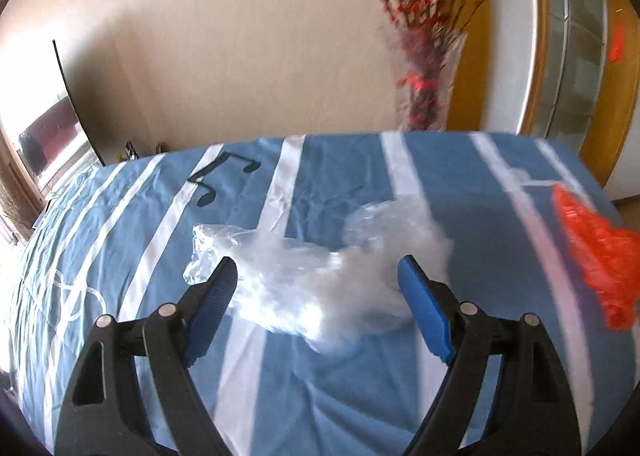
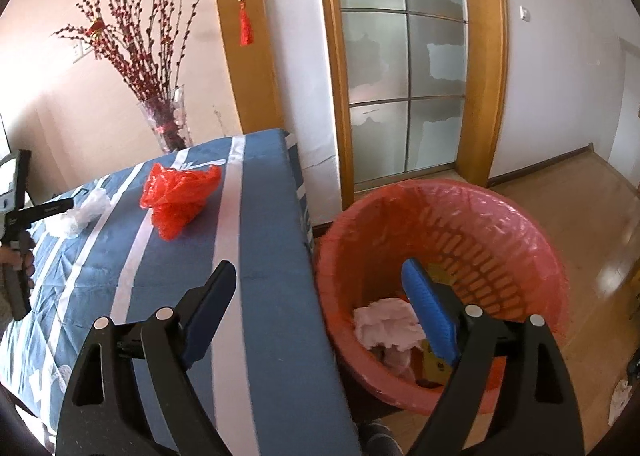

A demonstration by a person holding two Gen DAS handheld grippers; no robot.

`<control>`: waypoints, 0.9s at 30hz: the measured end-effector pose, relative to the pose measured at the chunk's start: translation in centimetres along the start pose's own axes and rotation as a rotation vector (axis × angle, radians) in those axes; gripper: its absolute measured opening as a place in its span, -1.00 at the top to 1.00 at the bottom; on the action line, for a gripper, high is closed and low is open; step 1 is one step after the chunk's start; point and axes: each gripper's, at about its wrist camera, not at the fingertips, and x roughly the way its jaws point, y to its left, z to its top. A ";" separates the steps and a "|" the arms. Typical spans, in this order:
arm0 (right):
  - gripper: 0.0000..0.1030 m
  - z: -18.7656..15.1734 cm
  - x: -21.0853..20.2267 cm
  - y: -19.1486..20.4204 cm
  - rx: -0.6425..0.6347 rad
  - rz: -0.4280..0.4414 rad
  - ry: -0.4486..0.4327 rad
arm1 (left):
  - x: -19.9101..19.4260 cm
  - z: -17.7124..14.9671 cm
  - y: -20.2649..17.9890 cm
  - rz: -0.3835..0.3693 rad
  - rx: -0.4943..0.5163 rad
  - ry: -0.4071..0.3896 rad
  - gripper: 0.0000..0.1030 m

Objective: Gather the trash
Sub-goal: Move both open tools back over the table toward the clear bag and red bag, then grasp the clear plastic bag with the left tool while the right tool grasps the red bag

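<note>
- Left gripper (image 1: 316, 276): jaws spread wide, nothing pinched, hovering over a crumpled clear plastic bag (image 1: 320, 276); bag seen between the two blue pads (image 1: 424, 308) but not pressed by either.
- Clear plastic bag: lying on the table (image 1: 400, 396), on a blue cloth with white stripes and a black music-note print (image 1: 224, 176); edges blurred in the left wrist view.
- Red plastic bag (image 2: 180, 196): crumpled, on the same cloth, to the right of the clear one and apart from it, near the far right corner of the table.
- Right gripper (image 2: 320, 288): jaws also spread, empty, straddling the table's right edge; left finger over the cloth, right blue pad over the bin's mouth.
- Trash bin (image 2: 532, 240): red slotted basket lined with a pink translucent bag, standing on the wooden floor just beside the table's right side.
- Inside the bin: a pale pink crumpled wad (image 2: 384, 324) with something yellow beneath it, too hidden to name.
- Seen from the right wrist view at far left: a hand (image 2: 16, 264) gripping the black handle of the other tool, its finger tip near the clear plastic bag.
- Behind the table: glass vase (image 2: 168, 128) of red-budded branches against the wall; frosted glass door in a wooden frame (image 2: 404, 68) to the right.
</note>
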 end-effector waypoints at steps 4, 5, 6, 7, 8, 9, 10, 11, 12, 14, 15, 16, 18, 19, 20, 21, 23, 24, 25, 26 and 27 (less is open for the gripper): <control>-0.64 0.6 0.8 1.5 -0.015 0.025 0.011 | 2.2 -0.8 1.2 -0.021 -0.002 0.058 -0.57; -0.64 0.7 1.0 1.8 -0.018 0.032 0.013 | 2.5 -1.0 1.5 -0.046 -0.010 0.070 -0.56; -0.64 0.8 1.2 2.2 -0.022 0.038 0.016 | 2.5 -1.3 1.4 -0.060 -0.013 0.075 -0.51; -0.64 1.0 1.5 2.7 -0.026 0.048 0.018 | 2.7 -1.5 1.5 -0.079 -0.012 0.083 -0.41; -0.64 1.1 1.7 3.2 -0.028 0.057 0.020 | 2.9 -1.7 1.4 -0.096 -0.008 0.092 -0.36; -0.64 1.3 1.8 3.6 -0.029 0.068 0.021 | 3.0 -1.9 1.3 -0.110 -0.005 0.099 -0.25; -0.64 1.5 2.1 4.2 -0.031 0.083 0.022 | 3.1 -2.1 1.2 -0.129 -0.005 0.106 -0.16; -0.64 1.7 2.3 4.8 -0.033 0.096 0.021 | 3.1 -2.1 1.1 -0.143 -0.007 0.108 -0.09; -0.64 2.0 2.6 5.4 -0.035 0.109 0.021 | 3.1 -2.2 1.0 -0.166 -0.011 0.110 0.04; -0.64 2.5 3.1 6.4 -0.037 0.128 0.021 | 3.0 -2.3 0.9 -0.190 -0.015 0.111 0.29; -0.64 2.8 3.4 6.9 -0.036 0.138 0.021 | 2.9 -2.3 0.8 -0.195 -0.014 0.110 0.41; -0.64 3.3 4.0 7.6 -0.036 0.152 0.021 | 2.8 -2.4 0.7 -0.193 -0.011 0.107 0.48; -0.64 4.0 5.0 8.5 -0.029 0.167 0.021 | 2.5 -2.5 0.6 -0.193 -0.012 0.101 0.54; -0.64 4.6 5.7 9.0 -0.019 0.172 0.022 | 2.6 -2.5 0.8 -0.196 -0.019 0.101 0.55; -0.64 5.1 6.3 9.3 -0.010 0.178 0.021 | 2.5 -2.6 1.0 -0.200 -0.027 0.101 0.55; -0.64 5.7 7.1 9.9 0.000 0.181 0.022 | 2.3 -2.6 1.2 -0.200 -0.035 0.100 0.56; -0.64 6.7 8.5 10.8 0.006 0.179 0.031 | 2.0 -2.7 1.7 -0.203 -0.051 0.101 0.56; -0.64 6.9 9.1 11.2 0.004 0.178 0.038 | 1.7 -2.8 2.1 -0.209 -0.061 0.102 0.56; -0.64 7.3 10.2 12.0 -0.003 0.172 0.052 | 1.5 -3.0 2.3 -0.210 -0.066 0.102 0.56; -0.64 7.4 11.0 12.5 -0.015 0.167 0.065 | 1.4 -3.0 2.5 -0.209 -0.069 0.102 0.56; -0.64 7.4 11.8 13.1 -0.028 0.159 0.080 | 1.3 -3.1 2.7 -0.207 -0.071 0.101 0.56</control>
